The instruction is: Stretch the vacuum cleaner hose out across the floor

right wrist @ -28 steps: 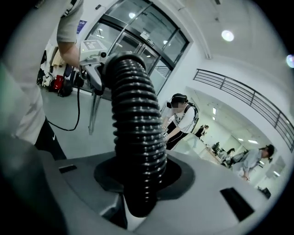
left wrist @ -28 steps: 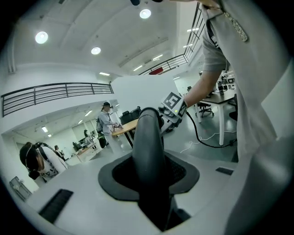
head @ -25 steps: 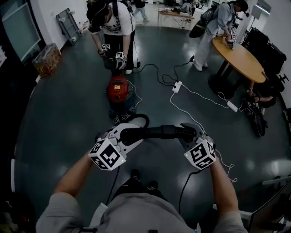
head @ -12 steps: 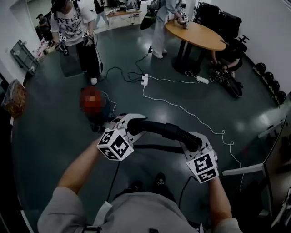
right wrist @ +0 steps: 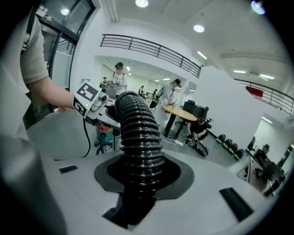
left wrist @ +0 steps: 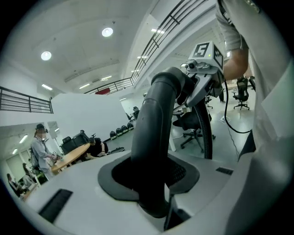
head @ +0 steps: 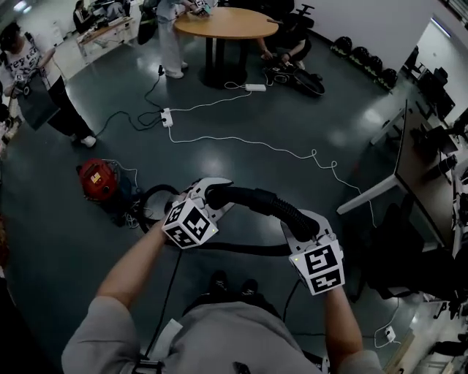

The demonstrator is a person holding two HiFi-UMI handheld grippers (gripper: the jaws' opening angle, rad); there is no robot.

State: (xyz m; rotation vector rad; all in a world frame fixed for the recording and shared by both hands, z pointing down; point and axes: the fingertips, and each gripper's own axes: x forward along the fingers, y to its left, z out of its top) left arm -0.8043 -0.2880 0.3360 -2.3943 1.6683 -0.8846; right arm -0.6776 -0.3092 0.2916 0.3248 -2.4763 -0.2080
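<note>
Your left tongs point(head: 207, 196) are closed on the smooth black end piece of the vacuum cleaner hose point(head: 257, 200) and your right tongs point(head: 298, 221) on its ribbed part, each partway shut around it, holding that stretch up between the 2 in front of you. The rest runs back along the floor point(head: 241, 109) to the red vacuum cleaner point(head: 96, 179) on your left.

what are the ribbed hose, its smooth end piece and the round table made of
Ribbed hose: seemingly black flexible plastic, its ringed corrugations faintly glossy. Smooth end piece: likely rigid black plastic, a seamless, satin curved tube. Round table: orange-brown wood or wood-look top; dark legs, material unclear.
</note>
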